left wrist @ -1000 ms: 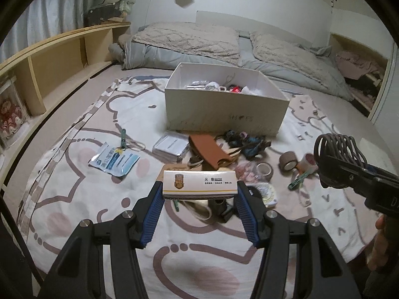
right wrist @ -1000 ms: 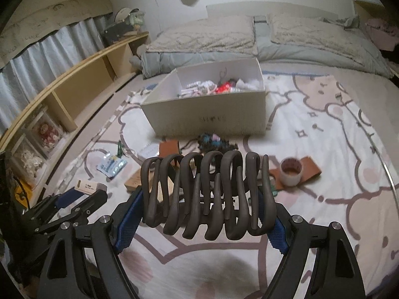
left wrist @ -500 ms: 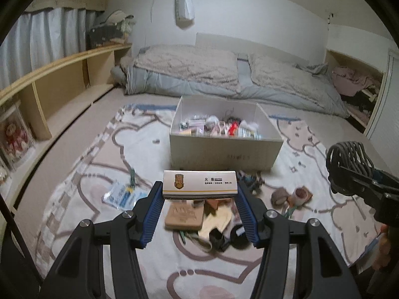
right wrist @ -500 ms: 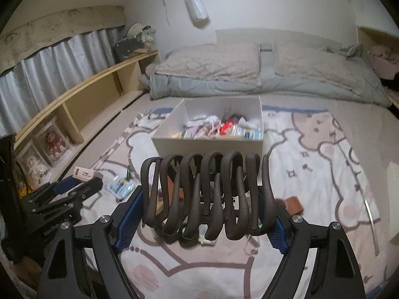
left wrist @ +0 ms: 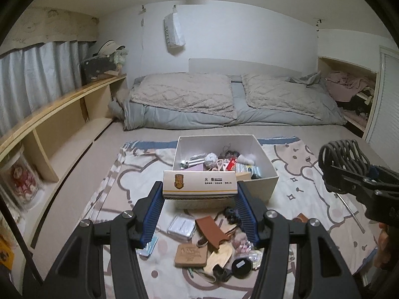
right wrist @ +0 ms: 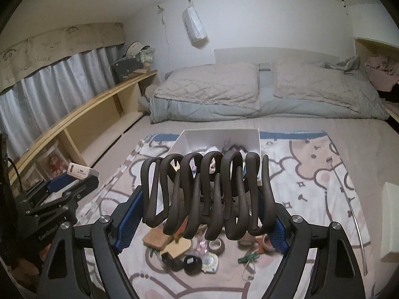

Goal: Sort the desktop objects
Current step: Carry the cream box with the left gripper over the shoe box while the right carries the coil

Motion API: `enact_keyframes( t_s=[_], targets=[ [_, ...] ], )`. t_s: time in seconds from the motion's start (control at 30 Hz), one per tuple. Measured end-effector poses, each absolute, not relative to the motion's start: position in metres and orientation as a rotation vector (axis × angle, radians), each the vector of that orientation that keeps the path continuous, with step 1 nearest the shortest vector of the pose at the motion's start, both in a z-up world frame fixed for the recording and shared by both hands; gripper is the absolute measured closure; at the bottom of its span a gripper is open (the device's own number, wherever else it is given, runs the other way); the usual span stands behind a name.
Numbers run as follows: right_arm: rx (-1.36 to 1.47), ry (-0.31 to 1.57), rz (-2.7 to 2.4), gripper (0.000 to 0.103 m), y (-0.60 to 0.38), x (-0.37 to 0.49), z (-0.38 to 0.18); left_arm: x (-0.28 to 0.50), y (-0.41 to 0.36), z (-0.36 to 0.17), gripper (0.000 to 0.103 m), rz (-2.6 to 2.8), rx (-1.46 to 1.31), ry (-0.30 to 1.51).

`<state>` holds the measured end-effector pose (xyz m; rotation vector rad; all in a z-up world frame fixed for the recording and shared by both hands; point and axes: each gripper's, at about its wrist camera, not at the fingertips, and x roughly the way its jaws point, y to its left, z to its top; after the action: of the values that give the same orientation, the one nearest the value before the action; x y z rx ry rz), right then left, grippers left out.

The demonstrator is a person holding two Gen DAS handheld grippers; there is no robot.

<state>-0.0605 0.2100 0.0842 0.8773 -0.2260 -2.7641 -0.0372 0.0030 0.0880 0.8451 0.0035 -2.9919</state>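
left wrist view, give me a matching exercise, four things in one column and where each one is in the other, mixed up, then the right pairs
1. white matchbox with gold stripe
2. dark brown wavy claw hair clip
3. tan square cork coaster
4. white open cardboard box

A. on the patterned blanket, holding small items
B. clamped in the left gripper
C. lying flat on the blanket
D. clamped in the right gripper

Pairs: 1-B, 2-D, 3-C, 4-A

Printed on the white matchbox (left wrist: 199,182): Chinese characters "火柴" beside small "MATCH", plus a gold emblem. Handwritten "Luck" on the curtain valance (right wrist: 45,58). Embossed lettering on the cork coaster (left wrist: 191,255), unreadable.
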Motion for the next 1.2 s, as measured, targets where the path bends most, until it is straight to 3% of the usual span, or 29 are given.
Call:
enact_keyframes(
  t_s=[0.27, 0.87, 1.2],
  targets=[
    [0.775, -0.193, -2.806, 0.017, 0.211, -0.088, 0.103, -0.063, 0.013, 0.102, 0.046, -3.002, 0.798, -0.062],
    [0.779, -0.198, -2.779, 0.017, 0.214, -0.165, 0.087, -0.153, -0.004, 0.088, 0.046, -2.944, 0.776, 0.095],
    [0.817, -0.208, -2.766, 0.017, 0.215, -0.214, 0.071, -0.201, -0.017, 0.074, 0.046, -2.932, 0.769, 0.068]
  ],
)
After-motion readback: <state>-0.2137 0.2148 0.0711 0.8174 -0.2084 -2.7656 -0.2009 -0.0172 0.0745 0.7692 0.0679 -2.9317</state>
